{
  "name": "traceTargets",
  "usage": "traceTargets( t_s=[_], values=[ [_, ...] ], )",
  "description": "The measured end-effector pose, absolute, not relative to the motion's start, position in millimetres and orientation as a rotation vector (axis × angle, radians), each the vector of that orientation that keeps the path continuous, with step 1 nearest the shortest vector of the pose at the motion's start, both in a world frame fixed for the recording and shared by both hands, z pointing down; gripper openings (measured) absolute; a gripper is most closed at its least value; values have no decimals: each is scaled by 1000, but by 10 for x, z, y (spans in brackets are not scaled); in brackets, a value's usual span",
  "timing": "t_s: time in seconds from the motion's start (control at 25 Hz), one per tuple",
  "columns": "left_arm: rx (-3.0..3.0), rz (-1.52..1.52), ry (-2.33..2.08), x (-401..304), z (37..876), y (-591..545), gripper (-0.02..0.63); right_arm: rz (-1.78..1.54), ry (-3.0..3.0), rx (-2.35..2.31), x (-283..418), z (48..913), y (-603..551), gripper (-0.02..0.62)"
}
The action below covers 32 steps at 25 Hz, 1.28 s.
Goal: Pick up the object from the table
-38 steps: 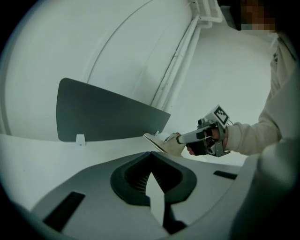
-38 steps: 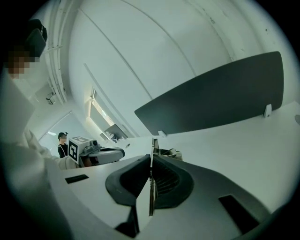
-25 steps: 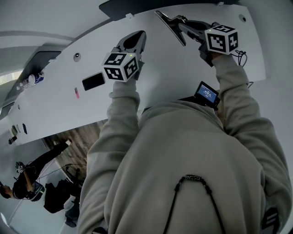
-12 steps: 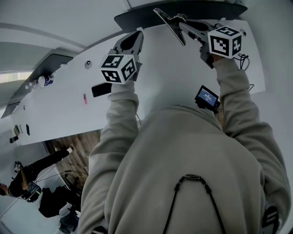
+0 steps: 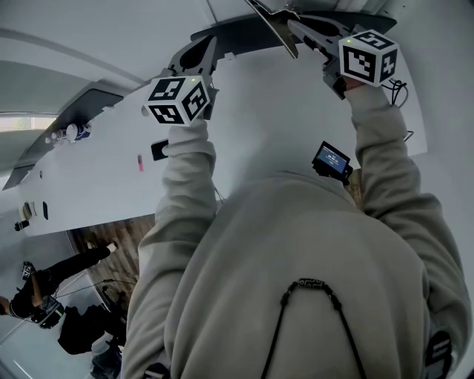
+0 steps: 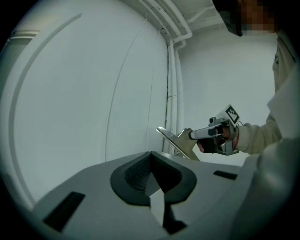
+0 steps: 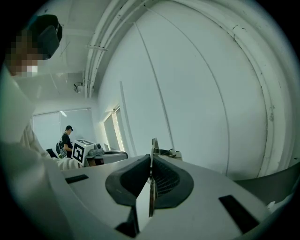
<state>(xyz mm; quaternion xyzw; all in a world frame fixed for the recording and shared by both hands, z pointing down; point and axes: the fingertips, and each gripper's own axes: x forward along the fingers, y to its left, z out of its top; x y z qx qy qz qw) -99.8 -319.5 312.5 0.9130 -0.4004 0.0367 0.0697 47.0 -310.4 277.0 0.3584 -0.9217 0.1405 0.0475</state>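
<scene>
A thin flat metal object (image 5: 272, 22) sticks out of my right gripper (image 5: 293, 24), held up above the white table (image 5: 259, 111). The right gripper view shows it edge-on as a bright strip (image 7: 151, 180) pinched between the dark pads of the right gripper (image 7: 151, 159). From the left gripper view I see the right gripper (image 6: 193, 136) holding the metal object (image 6: 176, 140) against the pale wall. My left gripper (image 5: 213, 43) is raised at the left, its jaws together with nothing between them; its pads (image 6: 140, 173) meet in that gripper's own view.
On the table lie a black flat device (image 5: 158, 150), partly behind my left sleeve, and a small pink item (image 5: 140, 163). A small screen unit (image 5: 331, 161) hangs at my chest. A dark panel (image 5: 244, 33) borders the table's far edge. A person (image 5: 29, 296) stands at lower left.
Both grippers have risen toward the top of the head view, the left one drifting leftward. The metal object stays clamped in the right gripper.
</scene>
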Motion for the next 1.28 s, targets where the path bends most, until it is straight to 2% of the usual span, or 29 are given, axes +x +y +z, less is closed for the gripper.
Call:
traceTargets(
  t_s=[0.32,0.64,1.28],
  values=[
    [2775,129,-1226,-899,3018,-3100,2,465,-2861,1127,561,2608,-3042,34],
    [2771,123,-1220,-798,3216,-2920,2,398,-2823,1300,869,2800,-2978,32],
    [2695,72,-1181,-719,3310,-2850,2,438,-2831,1308,895,2832,-3002,32]
  ],
)
